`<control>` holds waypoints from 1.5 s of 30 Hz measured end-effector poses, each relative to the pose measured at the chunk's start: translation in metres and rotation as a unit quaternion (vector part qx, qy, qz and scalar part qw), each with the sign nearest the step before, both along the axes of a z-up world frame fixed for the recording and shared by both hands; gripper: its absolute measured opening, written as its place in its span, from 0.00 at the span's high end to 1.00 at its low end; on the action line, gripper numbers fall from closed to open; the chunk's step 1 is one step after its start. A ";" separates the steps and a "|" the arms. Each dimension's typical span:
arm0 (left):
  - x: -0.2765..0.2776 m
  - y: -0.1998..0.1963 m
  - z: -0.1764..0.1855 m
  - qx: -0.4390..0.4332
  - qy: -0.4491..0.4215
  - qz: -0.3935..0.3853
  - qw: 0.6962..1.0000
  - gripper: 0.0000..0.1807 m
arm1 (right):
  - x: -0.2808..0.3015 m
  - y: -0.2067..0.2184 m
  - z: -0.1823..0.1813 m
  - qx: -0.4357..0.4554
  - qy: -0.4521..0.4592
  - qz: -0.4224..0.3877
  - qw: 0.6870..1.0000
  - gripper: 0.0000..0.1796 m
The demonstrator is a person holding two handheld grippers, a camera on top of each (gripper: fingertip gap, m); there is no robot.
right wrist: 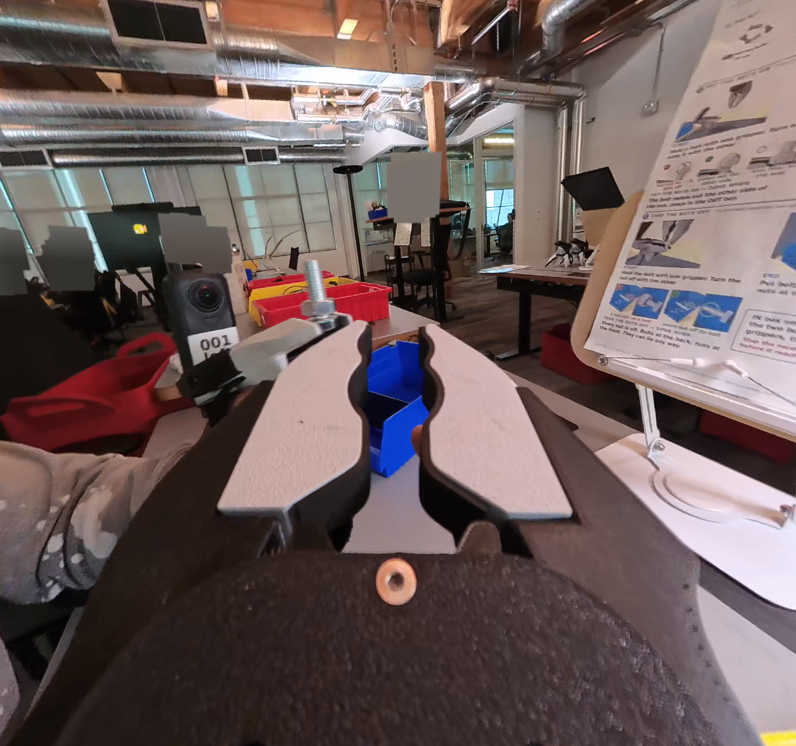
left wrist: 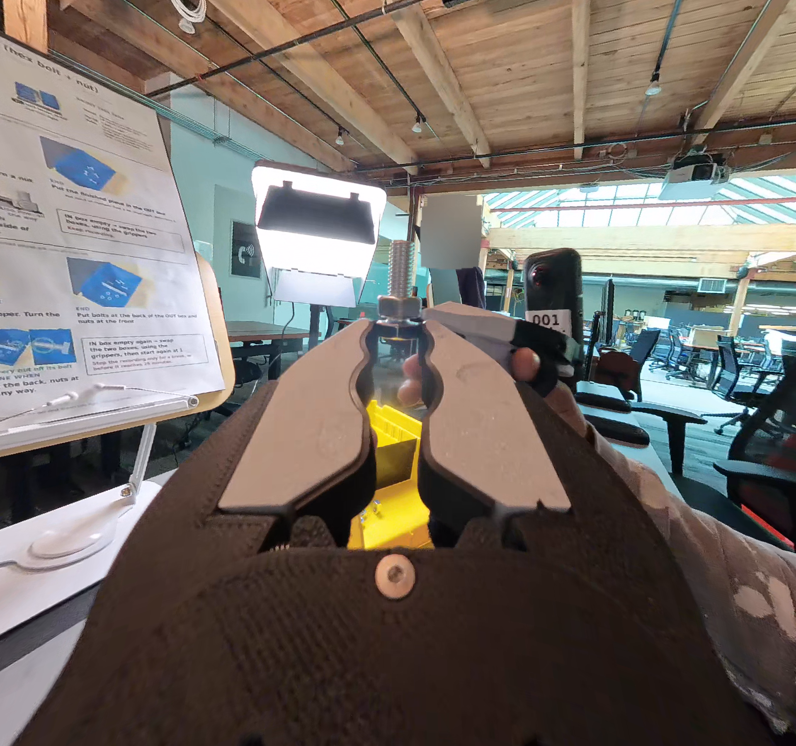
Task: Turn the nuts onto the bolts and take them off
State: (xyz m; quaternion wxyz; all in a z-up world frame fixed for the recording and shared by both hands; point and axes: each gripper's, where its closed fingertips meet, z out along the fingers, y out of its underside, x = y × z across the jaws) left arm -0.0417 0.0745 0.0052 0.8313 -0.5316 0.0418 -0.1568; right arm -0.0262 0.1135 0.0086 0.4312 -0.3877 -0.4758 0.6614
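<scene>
The left tongs clench the stiff, smooth steel bolt at its head, while the right tongs, parted and empty, should pinch the small nut by its flats.

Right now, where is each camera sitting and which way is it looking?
Left wrist view: sits on the left gripper, looking forward and upward past the bolt with its nut at a lamp and wooden ceiling; a gloved hand shows.
Right wrist view: sits on the right gripper, facing a blue bin and the office; a sleeve shows.
Shared: the bolt and nut, and each view catches the other gripper beside it.
</scene>
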 end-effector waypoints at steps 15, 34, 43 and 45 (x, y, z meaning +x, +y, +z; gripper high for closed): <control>-0.007 -0.010 0.001 -0.010 -0.002 0.003 1.000 0.90 | -0.022 -0.018 0.007 0.006 -0.004 -0.026 1.000 0.90; -0.002 -0.007 -0.003 -0.017 -0.004 -0.010 1.000 0.90 | -0.025 -0.044 0.007 0.007 -0.006 0.010 1.000 0.77; -0.003 -0.015 0.007 0.005 -0.009 -0.013 1.000 0.90 | -0.017 -0.033 0.016 -0.007 0.010 -0.011 1.000 0.83; 0.001 -0.013 0.003 0.002 -0.009 -0.016 1.000 0.90 | -0.020 -0.048 0.014 0.000 0.005 0.010 1.000 0.78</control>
